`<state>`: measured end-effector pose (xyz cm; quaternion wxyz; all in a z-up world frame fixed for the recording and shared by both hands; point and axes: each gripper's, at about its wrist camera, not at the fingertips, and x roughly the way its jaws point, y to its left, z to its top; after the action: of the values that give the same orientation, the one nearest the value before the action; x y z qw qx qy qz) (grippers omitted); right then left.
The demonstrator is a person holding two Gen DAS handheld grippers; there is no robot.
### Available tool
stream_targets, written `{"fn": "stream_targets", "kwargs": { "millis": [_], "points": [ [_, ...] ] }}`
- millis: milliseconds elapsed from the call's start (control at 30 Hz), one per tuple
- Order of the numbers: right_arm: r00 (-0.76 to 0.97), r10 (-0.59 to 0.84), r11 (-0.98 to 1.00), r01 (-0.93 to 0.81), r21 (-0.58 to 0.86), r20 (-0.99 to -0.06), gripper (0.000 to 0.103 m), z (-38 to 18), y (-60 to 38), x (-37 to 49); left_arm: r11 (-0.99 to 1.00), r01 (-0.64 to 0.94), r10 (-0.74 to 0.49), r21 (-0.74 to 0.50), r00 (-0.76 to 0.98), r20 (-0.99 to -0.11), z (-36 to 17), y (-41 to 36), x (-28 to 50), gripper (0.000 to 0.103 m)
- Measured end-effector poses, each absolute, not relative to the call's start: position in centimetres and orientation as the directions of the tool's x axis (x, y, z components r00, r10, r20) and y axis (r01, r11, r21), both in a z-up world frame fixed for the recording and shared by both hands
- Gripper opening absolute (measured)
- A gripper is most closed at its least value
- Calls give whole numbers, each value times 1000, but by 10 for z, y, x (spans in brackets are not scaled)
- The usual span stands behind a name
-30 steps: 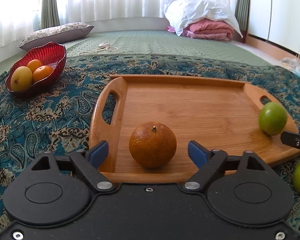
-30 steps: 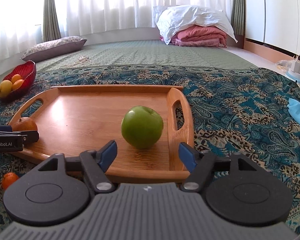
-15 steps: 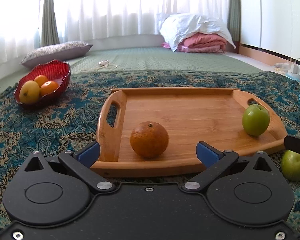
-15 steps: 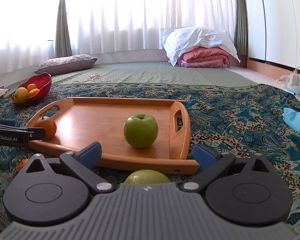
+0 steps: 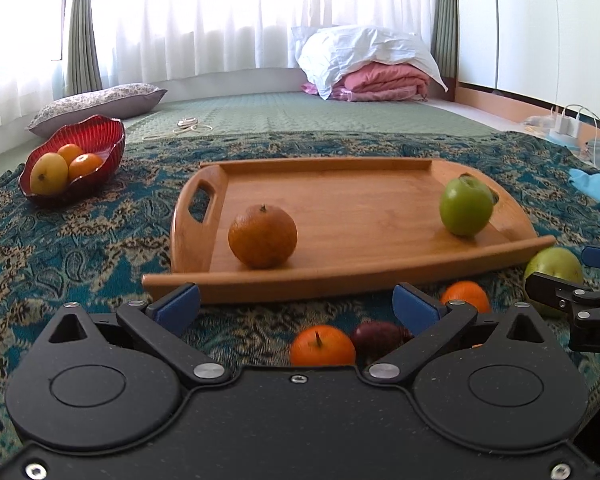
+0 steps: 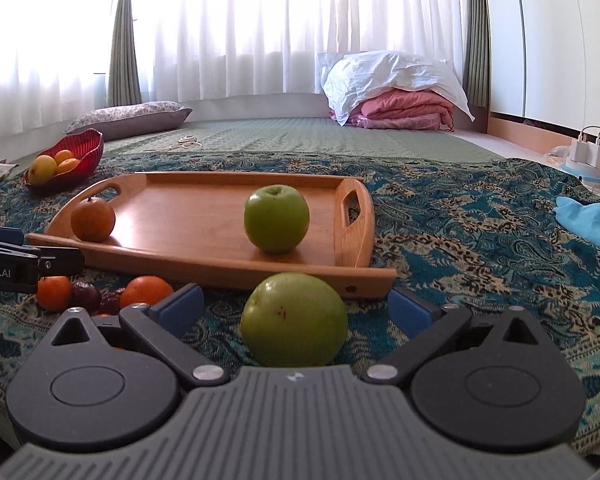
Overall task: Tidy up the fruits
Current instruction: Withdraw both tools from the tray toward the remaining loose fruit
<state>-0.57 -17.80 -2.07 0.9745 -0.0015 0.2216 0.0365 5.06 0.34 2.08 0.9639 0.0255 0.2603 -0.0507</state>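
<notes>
A wooden tray (image 5: 340, 280) (image 6: 204, 268) lies on the patterned cloth and holds a brown-orange orange (image 5: 262, 237) (image 6: 92, 219) and a green apple (image 5: 465, 206) (image 6: 276, 218). My left gripper (image 5: 296, 304) is open in front of the tray, above a small orange (image 5: 323, 347) and a dark plum (image 5: 376, 338). Another small orange (image 5: 465, 297) lies to their right. My right gripper (image 6: 296, 306) is open, with a second green apple (image 6: 294, 318) (image 5: 553, 272) on the cloth between its fingers.
A red bowl (image 5: 80, 168) (image 6: 88, 152) with yellow and orange fruit stands at the far left. Small oranges (image 6: 145, 290) and a plum (image 6: 86, 295) lie left of my right gripper. A light blue cloth (image 6: 592, 220) lies at the right; pillows and folded bedding lie behind.
Both grippers have drawn back from the tray and opened wider. The loose fruit in front of the tray has come into view, and the second green apple now sits between the right fingers.
</notes>
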Motion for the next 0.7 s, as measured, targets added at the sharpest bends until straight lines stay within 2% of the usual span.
{"fn": "stream_targets", "kwargs": {
  "millis": [700],
  "points": [
    [880, 60, 998, -69, -2, -472, 103, -38, -177, -15, 990, 138, -100, 27, 828, -552, -2, -4, 36, 103]
  ]
}}
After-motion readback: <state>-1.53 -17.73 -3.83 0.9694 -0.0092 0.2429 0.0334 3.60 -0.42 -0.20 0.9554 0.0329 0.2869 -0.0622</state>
